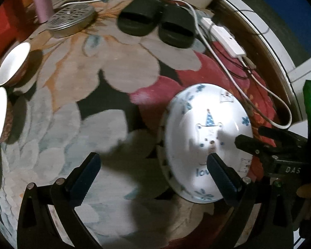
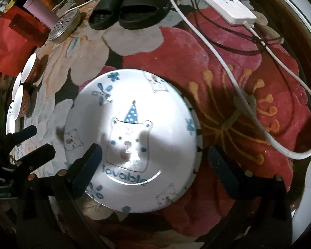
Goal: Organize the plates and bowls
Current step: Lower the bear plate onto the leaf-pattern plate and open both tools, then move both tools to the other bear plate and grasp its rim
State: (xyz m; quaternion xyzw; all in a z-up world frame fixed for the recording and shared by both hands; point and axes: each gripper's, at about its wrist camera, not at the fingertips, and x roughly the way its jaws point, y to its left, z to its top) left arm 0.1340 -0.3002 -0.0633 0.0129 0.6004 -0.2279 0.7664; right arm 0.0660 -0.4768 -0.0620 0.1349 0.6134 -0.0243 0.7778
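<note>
The bear plate (image 2: 132, 141) lay flat on top of another plate on the flowered rug (image 2: 228, 78), towards its right side near the white cable (image 2: 234, 78). Both the left gripper (image 1: 153, 170) and the right gripper (image 2: 155, 161) stood spread wide above it, pinching nothing. Three small bowls (image 1: 12, 64) sat at the rug's left edge, well apart from the plate.

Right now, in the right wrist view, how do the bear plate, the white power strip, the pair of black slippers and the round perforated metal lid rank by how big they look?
1. Bear plate, by far the largest, though it is also nearest the camera.
2. Pair of black slippers.
3. White power strip, somewhat smaller than the pair.
4. Perforated metal lid, smallest.
</note>
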